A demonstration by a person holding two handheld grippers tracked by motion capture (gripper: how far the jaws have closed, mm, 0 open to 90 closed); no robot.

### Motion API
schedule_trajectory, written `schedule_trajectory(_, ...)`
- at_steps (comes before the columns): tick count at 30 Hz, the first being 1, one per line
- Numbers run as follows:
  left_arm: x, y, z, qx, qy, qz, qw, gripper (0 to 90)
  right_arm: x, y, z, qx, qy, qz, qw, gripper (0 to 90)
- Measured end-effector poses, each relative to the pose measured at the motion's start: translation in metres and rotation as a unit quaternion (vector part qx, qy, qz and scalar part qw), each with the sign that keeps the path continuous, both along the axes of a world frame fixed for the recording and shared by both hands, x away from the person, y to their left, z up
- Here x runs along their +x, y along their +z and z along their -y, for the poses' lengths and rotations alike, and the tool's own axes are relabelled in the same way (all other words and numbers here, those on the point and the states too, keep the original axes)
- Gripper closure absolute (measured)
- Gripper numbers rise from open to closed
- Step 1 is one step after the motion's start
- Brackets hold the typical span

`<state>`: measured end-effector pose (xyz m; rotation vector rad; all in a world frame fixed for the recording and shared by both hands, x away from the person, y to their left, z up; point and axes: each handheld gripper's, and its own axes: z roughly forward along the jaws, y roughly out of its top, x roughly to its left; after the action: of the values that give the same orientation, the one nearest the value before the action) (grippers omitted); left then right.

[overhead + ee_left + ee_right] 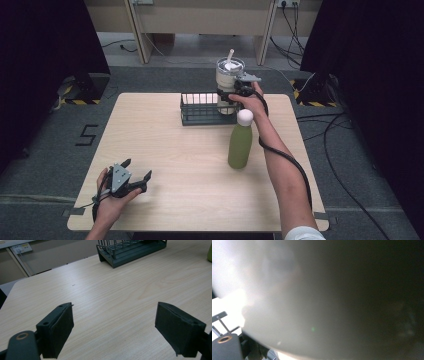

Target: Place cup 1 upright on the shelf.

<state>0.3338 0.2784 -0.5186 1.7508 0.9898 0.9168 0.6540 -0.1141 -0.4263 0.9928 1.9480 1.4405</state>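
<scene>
- Grey floor surrounds a pale wood table [175,150]; dark curtains hang on both sides, and cables trail across the floor at the far right.
- Right gripper [231,90]: at the far edge of the table, right of centre, pressed to the side of a cream cup [229,80]. In the right gripper view the cup's wall [324,302] sits blurred right against the lens. The jaws appear clamped on the cup; the pads themselves are hidden.
- Cup: upright, with a white lid and a pale straw [230,54]. It stands at the right end of a dark wire rack [200,107]; whether it rests inside the rack or is lifted just above it cannot be told.
- Right arm: stretched forward across the right side of the table, hand wrapped around the gripper body, cable looping along the forearm.
- Left gripper [136,175]: at the near left corner of the table, low over the wood, pointing toward the far right. Jaws apart, nothing between them; the left gripper view shows bare wood between the pads [58,330].
- Left hand [110,202]: holds the gripper from behind, wrist at the table's near edge.
- Green bottle [240,142] with a white cap: upright, near the right forearm, between the rack and the near edge, apart from both grippers.
</scene>
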Motion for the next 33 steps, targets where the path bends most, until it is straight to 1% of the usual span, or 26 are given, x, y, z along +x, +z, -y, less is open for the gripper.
schedule_trajectory(7,0.000,0.000,0.001,-0.001,-0.001,0.001,1.0000,14.6,-0.002,-0.003,0.001,0.001,0.003,0.007,1.0000,9.3)
schedule_trajectory(11,0.000,0.000,0.001,0.001,-0.002,0.001,1.0000,14.5,-0.003,-0.003,0.001,0.004,0.002,0.005,1.0000,8.7)
schedule_trajectory(15,0.000,0.000,0.002,0.002,-0.003,0.001,1.0000,14.5,-0.005,-0.002,0.001,-0.005,0.003,0.009,0.9999,7.2)
schedule_trajectory(17,0.000,0.000,0.002,0.002,-0.004,0.002,1.0000,14.5,-0.007,-0.003,0.000,-0.011,0.009,0.009,0.9999,5.9)
schedule_trajectory(19,0.000,0.000,0.002,0.002,-0.004,0.002,1.0000,14.5,-0.007,-0.003,0.000,-0.011,0.011,0.011,0.9998,5.6)
schedule_trajectory(20,0.000,0.000,0.002,0.002,-0.004,0.001,1.0000,14.5,-0.009,-0.001,0.001,0.001,0.017,0.011,0.9998,3.7)
schedule_trajectory(24,-0.001,0.000,0.002,0.002,-0.005,0.002,1.0000,14.5,-0.011,0.004,0.004,0.004,0.019,0.016,0.9997,3.4)
schedule_trajectory(25,-0.001,0.001,0.003,0.004,-0.007,0.003,1.0000,14.6,-0.013,0.006,0.007,-0.005,0.020,0.020,0.9996,3.4)
schedule_trajectory(27,-0.001,0.001,0.003,0.003,-0.007,0.003,1.0000,14.5,-0.016,0.007,0.008,-0.007,0.020,0.021,0.9996,3.6)
schedule_trajectory(30,-0.001,0.002,0.004,0.004,-0.010,0.005,0.9999,14.6,-0.018,0.008,0.011,-0.005,0.022,0.024,0.9995,3.3)
schedule_trajectory(33,-0.002,0.002,0.005,0.006,-0.013,0.006,0.9999,14.5,-0.025,0.009,0.017,0.000,0.024,0.025,0.9994,4.2)
